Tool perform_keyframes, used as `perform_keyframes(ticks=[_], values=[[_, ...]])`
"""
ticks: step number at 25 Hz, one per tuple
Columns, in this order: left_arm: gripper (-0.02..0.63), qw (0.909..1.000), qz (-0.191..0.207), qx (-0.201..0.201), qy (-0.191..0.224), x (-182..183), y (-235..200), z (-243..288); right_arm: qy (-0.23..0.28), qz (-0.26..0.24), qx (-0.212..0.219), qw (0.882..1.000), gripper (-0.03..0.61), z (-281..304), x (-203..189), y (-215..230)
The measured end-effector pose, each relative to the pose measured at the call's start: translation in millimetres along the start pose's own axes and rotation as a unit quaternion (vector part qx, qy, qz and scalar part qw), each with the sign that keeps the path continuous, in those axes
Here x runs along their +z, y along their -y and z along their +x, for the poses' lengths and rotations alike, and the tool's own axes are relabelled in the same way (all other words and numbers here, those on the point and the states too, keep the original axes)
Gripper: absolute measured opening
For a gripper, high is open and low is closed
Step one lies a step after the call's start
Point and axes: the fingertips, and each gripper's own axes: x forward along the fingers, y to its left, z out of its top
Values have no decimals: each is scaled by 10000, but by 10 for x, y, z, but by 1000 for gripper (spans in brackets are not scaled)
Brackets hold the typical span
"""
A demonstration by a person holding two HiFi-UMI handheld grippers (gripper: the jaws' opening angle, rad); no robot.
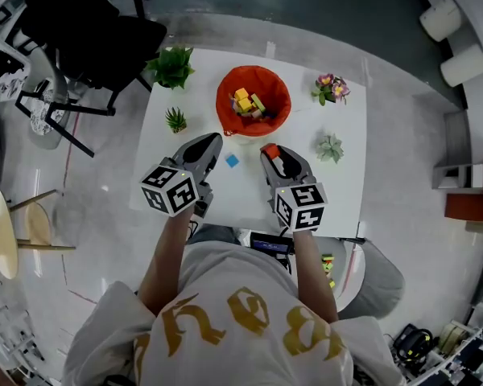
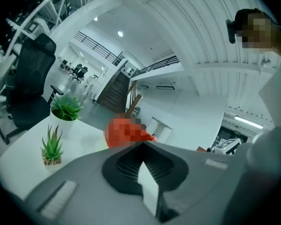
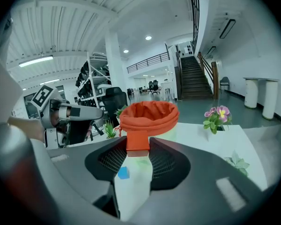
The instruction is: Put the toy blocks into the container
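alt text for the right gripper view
The right gripper holds an orange block in its jaws, in front of an orange container on a white table. A blue block shows on the table through the gap between the jaws; pink flowers stand at right, the left gripper at left.

I see the container (image 1: 225, 95) at the table's (image 1: 346, 175) far middle, with blocks (image 1: 245, 103) inside. Before it a loose block (image 1: 232, 161) lies on the table between my left gripper (image 1: 213, 141) and right gripper (image 1: 269, 149), which grips another block (image 3: 137, 137). Plants stand left (image 1: 171, 67) and right (image 1: 330, 88) of the container.
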Motion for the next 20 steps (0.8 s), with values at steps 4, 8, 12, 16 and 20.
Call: perform_keyframes(ticks=[4, 8, 12, 16, 20], values=[[0, 10000, 55, -8, 52, 73, 23, -2, 140, 32, 2, 9999, 173, -20, 110, 7], [0, 9999, 89, -16, 110, 151, 35, -6, 270, 17, 3, 9996, 173, -25, 234, 2], [0, 9998, 118, -15, 157, 214, 37, -14, 392, 7, -4, 9992, 173, -24, 335, 8], [0, 9997, 100, 2, 228, 284, 9, -21, 521, -15, -3, 9986, 173, -13, 454, 21], [0, 9996, 69, 13, 289, 351, -40, 10, 638, 86, 25, 9979, 173, 32, 556, 48]])
